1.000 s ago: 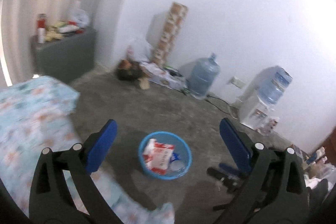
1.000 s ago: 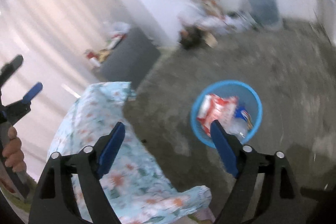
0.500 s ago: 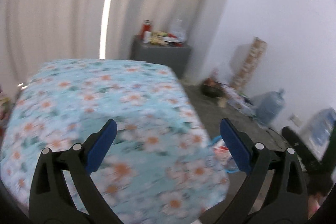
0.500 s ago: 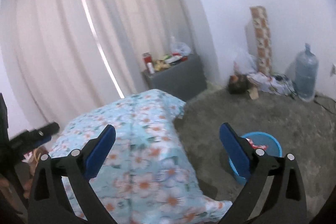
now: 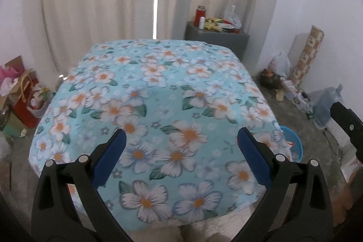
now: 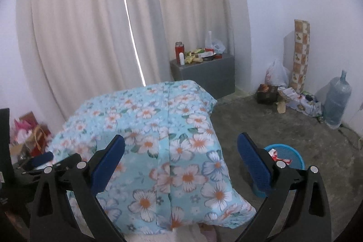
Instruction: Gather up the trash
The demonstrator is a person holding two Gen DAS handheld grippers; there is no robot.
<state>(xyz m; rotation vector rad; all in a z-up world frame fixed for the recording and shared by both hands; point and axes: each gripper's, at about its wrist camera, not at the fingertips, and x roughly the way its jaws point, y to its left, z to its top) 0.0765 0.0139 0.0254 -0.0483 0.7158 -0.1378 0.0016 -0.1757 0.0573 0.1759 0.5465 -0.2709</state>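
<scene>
Beside the table's far right corner, on the concrete floor: blue basin (image 6: 292, 152), serving as the trash receptacle, partly hidden behind the right gripper's blue pad. Inside it, a red-and-white wrapper (image 6: 278, 157), crumpled. Judged light, thin and pliable, probably slick film; best pinched at a raised fold or edge, not across the flat. Basin itself judged rigid plastic, light, best taken at the rim.

Left gripper (image 5: 180, 155): jaws spread wide, nothing between them, hovering over the floral tablecloth (image 5: 158, 106). Right gripper (image 6: 181, 159): jaws spread fully, likewise empty, above the cloth's corner.

Tabletop bare of loose trash in both views. Possible further litter: packets on the grey cabinet (image 6: 204, 74), a plastic bag (image 6: 275, 76) by the wall, gift bags (image 5: 22, 94) at floor level on the left. Whether these count as trash cannot be told.

Writing and brands: none legible. Wrapper print too small and blurred; red canister (image 5: 200, 13) label unreadable; water jug (image 6: 337, 101) unmarked as far as visible.
</scene>
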